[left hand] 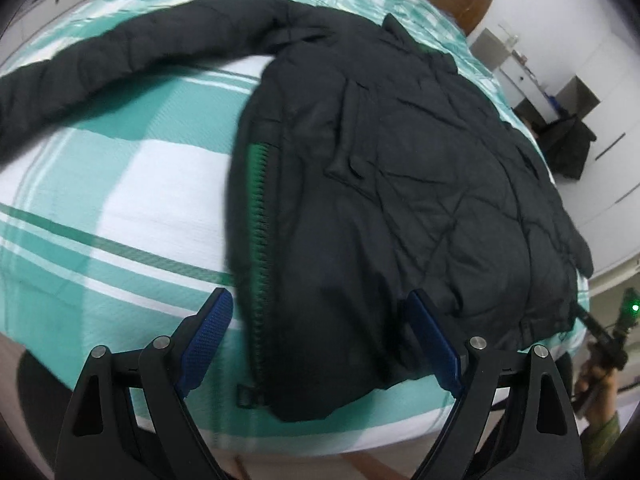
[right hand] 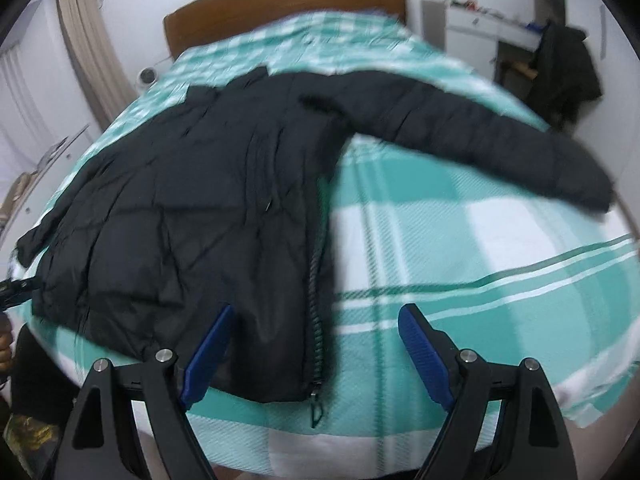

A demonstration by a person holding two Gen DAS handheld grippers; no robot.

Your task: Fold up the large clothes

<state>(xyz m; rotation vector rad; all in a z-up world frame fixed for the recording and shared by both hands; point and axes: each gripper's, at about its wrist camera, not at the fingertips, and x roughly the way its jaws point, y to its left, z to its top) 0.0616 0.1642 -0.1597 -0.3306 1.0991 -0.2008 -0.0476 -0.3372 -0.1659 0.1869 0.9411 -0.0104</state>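
Here the black quilted puffer jacket (left hand: 400,184) lies spread on the bed, its body folded to a narrower panel with the green-lined zipper edge (left hand: 258,240) running down the side that faces the bare cover. One long padded sleeve (right hand: 472,136) stretches out flat across the bedspread, well clear of the body, which suggests it is laid out that way so it can be turned in over the panel as the next fold.

The left gripper (left hand: 320,344) hangs above the near hem with its blue-padded jaws spread wide and nothing between the pads; the hem shows between them only because the camera looks down past it. The right gripper (right hand: 316,348) is likewise wide apart and empty, poised over the lower corner where the zipper pull (right hand: 316,400) ends. Both seem placed low at the hem to line up a fresh grasp, though which edge is meant I can only guess. In the left wrist view the other tool, with a small green light (left hand: 634,307), shows at the far right beside the person's hand (left hand: 596,376).

The surface is a soft teal-and-white checked bedspread (right hand: 460,264), likely to give and wrinkle under any drag, so lifting looks safer than sliding. Behind it stands a brown wooden headboard (right hand: 280,4). The room has white walls, a beige curtain (right hand: 88,48) at one side, and a white desk (right hand: 492,28) with a dark garment draped over a chair (right hand: 568,68) near it.
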